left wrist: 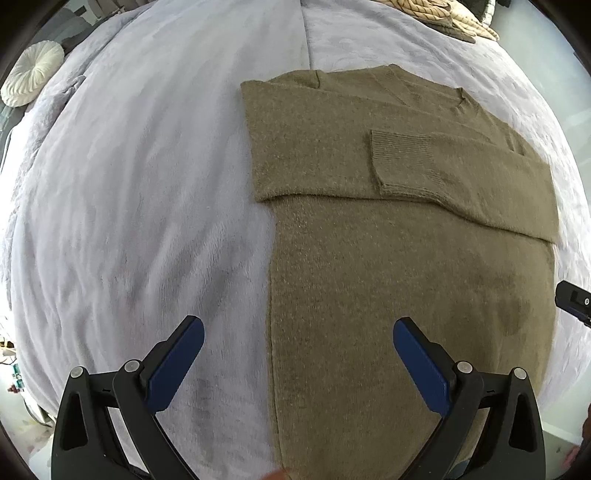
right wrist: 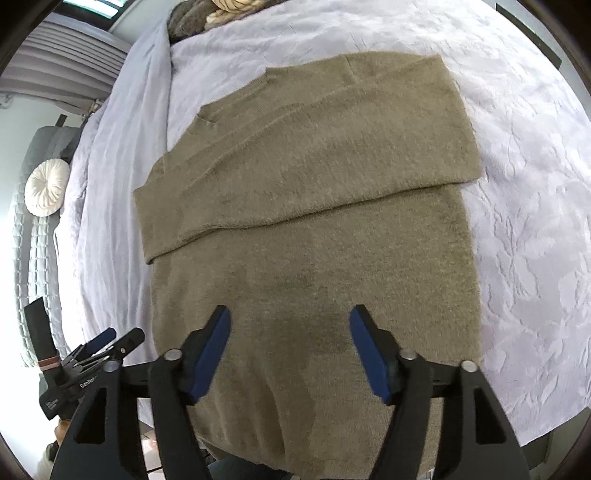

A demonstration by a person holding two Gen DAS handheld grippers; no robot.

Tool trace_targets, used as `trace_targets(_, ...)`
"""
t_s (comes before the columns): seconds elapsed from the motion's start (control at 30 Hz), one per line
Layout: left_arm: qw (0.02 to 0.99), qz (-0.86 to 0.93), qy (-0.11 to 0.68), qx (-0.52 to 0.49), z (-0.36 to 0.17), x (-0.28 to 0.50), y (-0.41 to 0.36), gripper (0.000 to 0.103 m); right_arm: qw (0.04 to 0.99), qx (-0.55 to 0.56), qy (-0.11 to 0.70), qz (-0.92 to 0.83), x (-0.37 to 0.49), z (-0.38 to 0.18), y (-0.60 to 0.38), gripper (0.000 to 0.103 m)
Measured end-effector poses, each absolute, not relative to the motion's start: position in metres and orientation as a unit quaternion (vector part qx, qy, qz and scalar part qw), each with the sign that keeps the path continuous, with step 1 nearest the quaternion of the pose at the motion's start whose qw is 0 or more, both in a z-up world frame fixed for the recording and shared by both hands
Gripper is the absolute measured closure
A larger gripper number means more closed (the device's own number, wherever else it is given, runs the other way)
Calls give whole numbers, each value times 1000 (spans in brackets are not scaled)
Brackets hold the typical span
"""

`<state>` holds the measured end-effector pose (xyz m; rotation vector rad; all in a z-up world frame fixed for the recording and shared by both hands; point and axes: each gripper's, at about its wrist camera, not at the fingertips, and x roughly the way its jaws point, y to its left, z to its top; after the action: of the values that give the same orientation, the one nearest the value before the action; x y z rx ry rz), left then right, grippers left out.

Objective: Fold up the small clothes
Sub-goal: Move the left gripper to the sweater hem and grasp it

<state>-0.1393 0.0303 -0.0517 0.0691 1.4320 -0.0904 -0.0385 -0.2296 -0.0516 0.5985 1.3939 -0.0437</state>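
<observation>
Fingers [right wrist: 218, 354] on both grippers are standing apart, gripping nothing. Sweater [right wrist: 314, 229] is lying sleeves-folded on bed [right wrist: 517, 184] (hem fold probably pending).

The lavender blanket [left wrist: 147, 206] lies flat and bare to the left of the olive sweater [left wrist: 406, 277], so a gripper can pass freely there. On the right of the sweater a bare strip also stays open. At the far end, a pile of knitted clothes [left wrist: 439, 16] blocks the way. A round white cushion [left wrist: 33, 72] sits at the far left edge.
</observation>
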Motion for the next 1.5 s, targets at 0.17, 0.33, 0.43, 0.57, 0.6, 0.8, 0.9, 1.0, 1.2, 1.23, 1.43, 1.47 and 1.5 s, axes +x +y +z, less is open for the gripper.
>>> trace_targets(0.17, 751, -45, 659, 26, -50, -145, 30, 0, 740, 263, 619, -15, -41, -41, -223, 17)
trace_targets(0.33, 753, -51, 654, 51, -46, -152, 28, 0, 735, 271, 621, -6, -46, -42, -223, 16)
trace_targets(0.43, 749, -60, 658, 57, -45, -157, 29, 0, 728, 278, 627, 1, -53, -43, -228, 16)
trace_targets(0.57, 747, -45, 660, 66, -49, -163, 34, 0, 717, 290, 634, 4, -66, -48, -238, 16)
trace_targets(0.6, 748, -42, 658, 71, -50, -164, 36, 0, 714, 290, 637, 3, -70, -50, -242, 16)
trace_targets(0.8, 709, -81, 698, 58, -75, -182, 55, 0, 661, 314, 682, 6, -109, -80, -267, 16)
trace_targets(0.9, 685, -102, 720, 44, -89, -196, 64, 0, 637, 308, 707, 2, -137, -95, -277, 16)
trace_targets(1.0, 658, -124, 742, 34, -103, -213, 69, 0, 608, 322, 726, 0, -169, -108, -289, 16)
trace_targets(1.2, 606, -185, 773, 23, -123, -246, 61, 0, 548, 392, 739, 24, -209, -143, -290, 16)
trace_targets(1.23, 599, -191, 777, 18, -126, -251, 59, 0, 544, 399, 737, 29, -212, -147, -287, 16)
trace_targets(1.43, 578, -201, 790, 12, -141, -264, 50, 0, 533, 436, 724, 50, -213, -165, -264, 15)
trace_targets(1.47, 579, -200, 790, 14, -142, -265, 49, 0, 533, 438, 722, 51, -215, -164, -262, 17)
trace_targets(1.5, 579, -198, 791, 15, -142, -264, 47, 0, 532, 443, 719, 54, -216, -164, -261, 20)
